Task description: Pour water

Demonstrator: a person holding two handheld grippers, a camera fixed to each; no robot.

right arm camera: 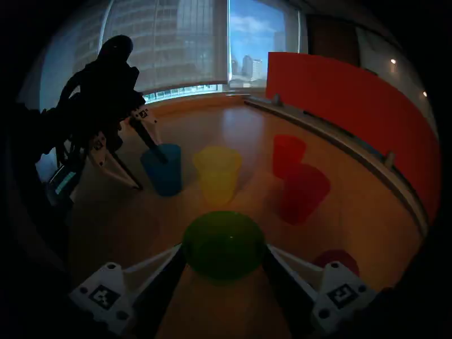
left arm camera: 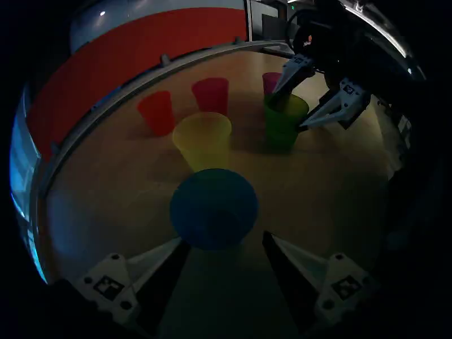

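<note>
A blue cup (left arm camera: 213,209) stands on the wooden table between the fingers of my left gripper (left arm camera: 224,237). The jaws are wide, with a small gap at the right finger. In the right gripper view the same blue cup (right arm camera: 163,168) sits by the left gripper (right arm camera: 148,169), held by a dark figure. A green cup (right arm camera: 224,244) stands deep between the spread fingers of my right gripper (right arm camera: 224,248), whose tips lie close along its sides. From the left gripper view, the right gripper (left arm camera: 287,110) straddles the green cup (left arm camera: 284,121).
A yellow cup (left arm camera: 202,140) stands between the blue and green ones. An orange-red cup (left arm camera: 157,112), a crimson cup (left arm camera: 211,95) and a magenta cup (left arm camera: 271,81) stand farther back. A red panel (right arm camera: 361,107) and a rail edge the table (right arm camera: 237,130).
</note>
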